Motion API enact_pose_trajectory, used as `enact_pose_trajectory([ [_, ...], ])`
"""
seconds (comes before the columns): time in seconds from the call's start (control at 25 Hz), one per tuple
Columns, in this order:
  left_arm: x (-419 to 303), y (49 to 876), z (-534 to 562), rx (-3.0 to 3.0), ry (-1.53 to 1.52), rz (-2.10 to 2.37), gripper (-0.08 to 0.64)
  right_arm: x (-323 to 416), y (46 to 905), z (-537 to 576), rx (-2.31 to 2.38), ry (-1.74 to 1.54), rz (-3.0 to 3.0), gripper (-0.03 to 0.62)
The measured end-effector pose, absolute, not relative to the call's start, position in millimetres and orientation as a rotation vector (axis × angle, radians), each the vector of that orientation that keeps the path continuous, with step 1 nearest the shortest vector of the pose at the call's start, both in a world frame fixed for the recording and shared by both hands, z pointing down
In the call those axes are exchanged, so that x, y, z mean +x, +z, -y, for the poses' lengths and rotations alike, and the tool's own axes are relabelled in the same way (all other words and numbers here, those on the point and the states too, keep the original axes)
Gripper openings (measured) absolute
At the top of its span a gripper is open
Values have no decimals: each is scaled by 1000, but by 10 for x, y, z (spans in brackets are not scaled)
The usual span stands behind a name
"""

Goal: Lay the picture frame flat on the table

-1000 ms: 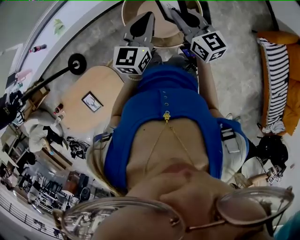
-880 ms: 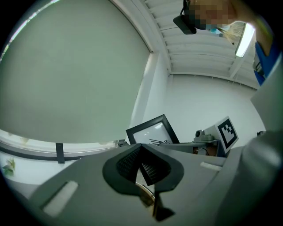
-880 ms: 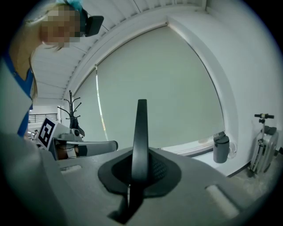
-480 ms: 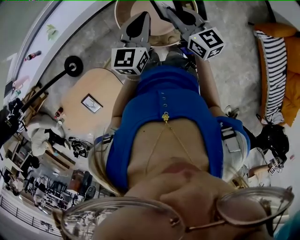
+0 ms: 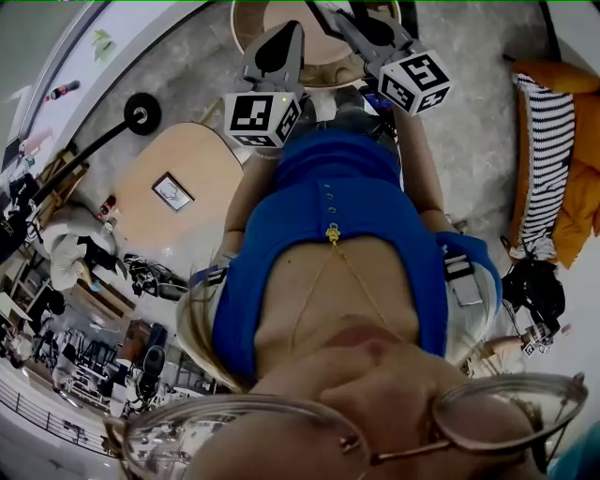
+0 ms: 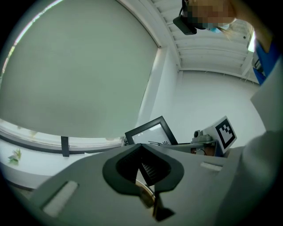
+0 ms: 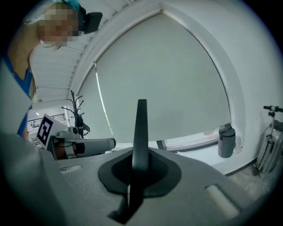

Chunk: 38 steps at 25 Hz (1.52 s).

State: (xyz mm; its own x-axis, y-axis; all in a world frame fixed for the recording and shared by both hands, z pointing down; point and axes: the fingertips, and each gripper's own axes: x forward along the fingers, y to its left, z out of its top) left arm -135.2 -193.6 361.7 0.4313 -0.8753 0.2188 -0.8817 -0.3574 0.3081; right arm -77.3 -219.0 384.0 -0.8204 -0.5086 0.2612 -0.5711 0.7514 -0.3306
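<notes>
The black picture frame [image 6: 151,133], showing a pale picture, is being held upright. The right gripper [image 7: 140,152] is pinching it edge-on between its fingers.

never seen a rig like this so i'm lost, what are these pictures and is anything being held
No robot here: a person holds a two-jaw gripper in each hand. The head view comes from a camera on their head, looking down their body. The left gripper and right gripper show at the top, over a round wooden table. The other two pictures come from cameras riding on the grippers. The right gripper is shut on a black picture frame, a dark strip seen edge-on in its own view. The left gripper looks shut and empty. Another small frame lies flat on a second table.
</notes>
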Motion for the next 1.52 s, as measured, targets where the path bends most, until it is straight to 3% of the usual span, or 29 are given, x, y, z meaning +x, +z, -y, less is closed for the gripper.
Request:
enact_pose_trajectory([
  [0.96,-1193,4357,1615,2182,191,1419,0,-763,5271,2147,606,666,2546,9],
  [1.52,-1132,5030,1343,2089,267,1343,-2,-736,6543,2086,587,913,2408,9],
])
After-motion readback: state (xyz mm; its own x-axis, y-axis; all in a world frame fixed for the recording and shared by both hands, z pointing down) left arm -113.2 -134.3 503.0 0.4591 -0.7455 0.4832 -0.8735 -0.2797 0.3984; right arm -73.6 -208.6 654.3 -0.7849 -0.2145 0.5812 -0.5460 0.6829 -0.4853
